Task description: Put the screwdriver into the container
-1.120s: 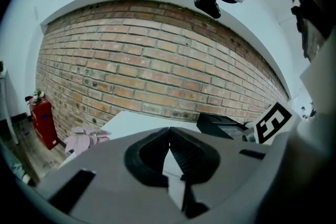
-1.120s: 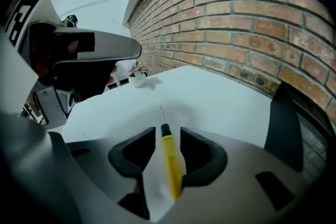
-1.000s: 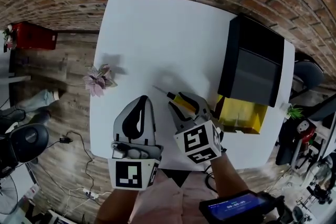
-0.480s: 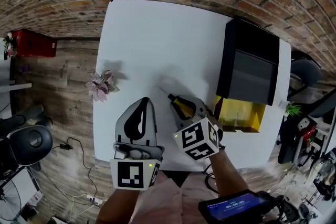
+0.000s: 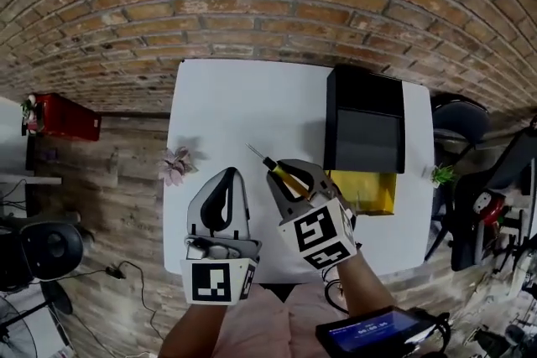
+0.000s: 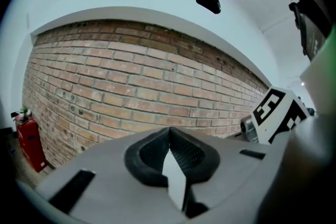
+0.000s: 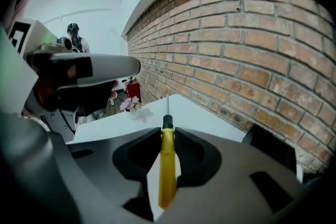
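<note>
A screwdriver (image 5: 284,176) with a yellow handle (image 7: 167,165) and a thin metal shaft sticks out forward from my right gripper (image 5: 281,172). The right gripper (image 7: 168,131) is shut on the handle; its jaws have just been closing with the screwdriver between them. It hangs above the white table (image 5: 235,105). The yellow container (image 5: 369,190) stands open to the right of that gripper, in front of a black box (image 5: 365,126). My left gripper (image 5: 225,179) floats to the left of the right one. In the left gripper view its pads (image 6: 169,136) meet with nothing between them.
A small pink potted plant (image 5: 174,166) stands at the table's left edge. A brick wall runs behind the table. A red object (image 5: 63,117) sits on the floor at the left, and a chair (image 5: 457,120) at the right.
My right gripper closed on the screwdriver and lifted it off the table. Both grippers rose, and the table now looks smaller and farther below.
</note>
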Tool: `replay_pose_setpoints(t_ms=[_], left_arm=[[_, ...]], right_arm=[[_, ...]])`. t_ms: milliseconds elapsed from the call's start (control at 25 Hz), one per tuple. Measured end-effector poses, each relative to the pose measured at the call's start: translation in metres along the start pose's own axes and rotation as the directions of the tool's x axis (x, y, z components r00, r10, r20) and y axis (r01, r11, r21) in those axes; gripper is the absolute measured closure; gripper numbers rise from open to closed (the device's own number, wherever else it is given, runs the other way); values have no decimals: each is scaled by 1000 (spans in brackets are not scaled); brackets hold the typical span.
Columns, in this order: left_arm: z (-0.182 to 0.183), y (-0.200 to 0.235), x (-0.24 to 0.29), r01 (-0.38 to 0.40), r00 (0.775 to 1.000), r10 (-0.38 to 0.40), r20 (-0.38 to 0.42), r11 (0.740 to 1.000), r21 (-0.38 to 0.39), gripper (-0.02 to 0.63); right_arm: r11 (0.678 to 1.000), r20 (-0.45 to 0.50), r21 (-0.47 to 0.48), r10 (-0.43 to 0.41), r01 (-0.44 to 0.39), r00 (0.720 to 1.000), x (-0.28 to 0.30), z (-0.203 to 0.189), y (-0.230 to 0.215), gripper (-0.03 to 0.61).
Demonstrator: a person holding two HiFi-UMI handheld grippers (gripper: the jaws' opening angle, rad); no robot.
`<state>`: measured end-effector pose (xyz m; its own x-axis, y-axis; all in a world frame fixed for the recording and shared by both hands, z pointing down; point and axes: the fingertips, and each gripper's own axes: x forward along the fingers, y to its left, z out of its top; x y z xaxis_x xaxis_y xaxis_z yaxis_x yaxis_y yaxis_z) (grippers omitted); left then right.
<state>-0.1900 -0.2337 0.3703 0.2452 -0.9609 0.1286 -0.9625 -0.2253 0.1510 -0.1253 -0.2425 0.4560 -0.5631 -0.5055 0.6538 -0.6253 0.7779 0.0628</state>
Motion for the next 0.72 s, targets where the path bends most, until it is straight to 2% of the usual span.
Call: replay_pose_setpoints(t_ms=[120, 320, 480, 720], left_arm=[[17, -11, -5, 30, 999, -32, 37, 999, 33, 601], [21, -28, -8, 71, 996, -73, 42, 997, 42, 601], [17, -42, -16, 57, 997, -59, 41, 996, 63, 601], [18, -68, -37, -23, 998, 18, 61, 996, 87, 601]], right_arm=[[999, 40, -7, -39, 39, 998, -23, 21, -8, 495], [996, 78, -27, -85, 88, 993, -51, 33, -21, 495], [995, 92, -41, -84, 88, 992, -68, 23, -26, 495], [995, 108, -77, -48, 57, 993, -100, 2, -31, 495]])
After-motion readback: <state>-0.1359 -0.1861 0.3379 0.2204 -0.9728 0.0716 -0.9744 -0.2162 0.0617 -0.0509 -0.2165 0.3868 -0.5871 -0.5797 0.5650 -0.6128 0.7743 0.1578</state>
